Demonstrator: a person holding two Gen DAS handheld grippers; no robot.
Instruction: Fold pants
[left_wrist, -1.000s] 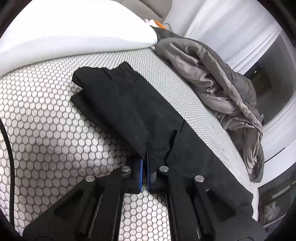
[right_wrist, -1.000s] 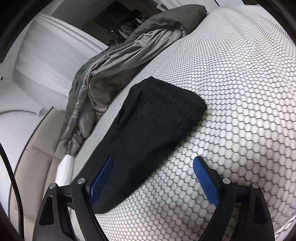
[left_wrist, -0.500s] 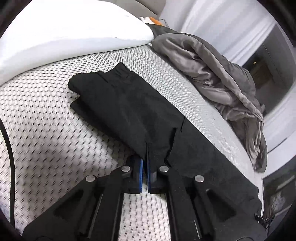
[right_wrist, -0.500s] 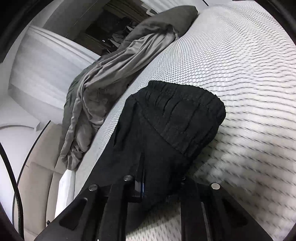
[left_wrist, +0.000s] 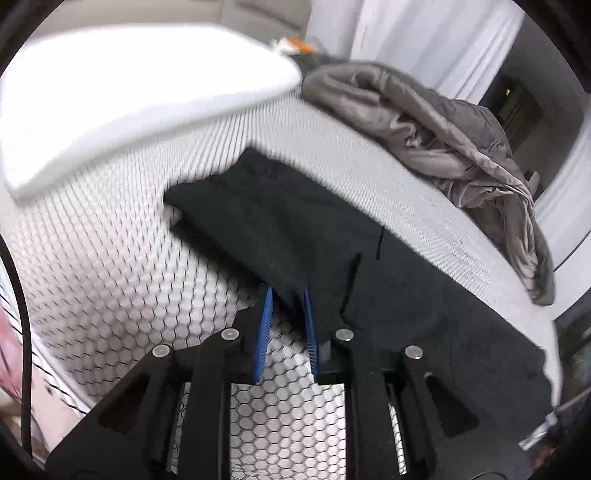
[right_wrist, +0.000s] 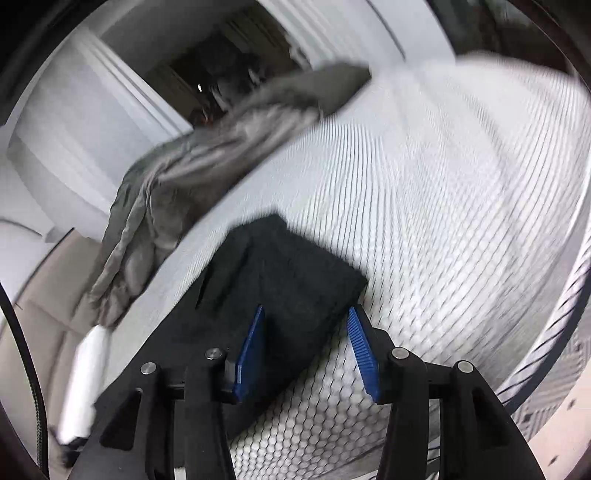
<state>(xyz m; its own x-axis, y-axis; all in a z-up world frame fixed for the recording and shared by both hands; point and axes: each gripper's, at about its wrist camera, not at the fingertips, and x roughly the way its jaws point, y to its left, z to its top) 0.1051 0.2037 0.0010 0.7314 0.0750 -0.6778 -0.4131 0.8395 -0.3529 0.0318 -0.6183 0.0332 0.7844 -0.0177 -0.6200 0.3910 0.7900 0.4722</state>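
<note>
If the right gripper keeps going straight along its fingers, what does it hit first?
Most likely the black pants, lying right ahead of the right gripper, whose jaws are opening with nothing pinched. The frame is blurred, so depth is uncertain.

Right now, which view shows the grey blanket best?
Left wrist view: the grey blanket lies fairly sharp along the bed's far edge, folds visible, beyond the black pants. In the right wrist view the blanket is motion-blurred, trailing off the mattress edge.
</note>
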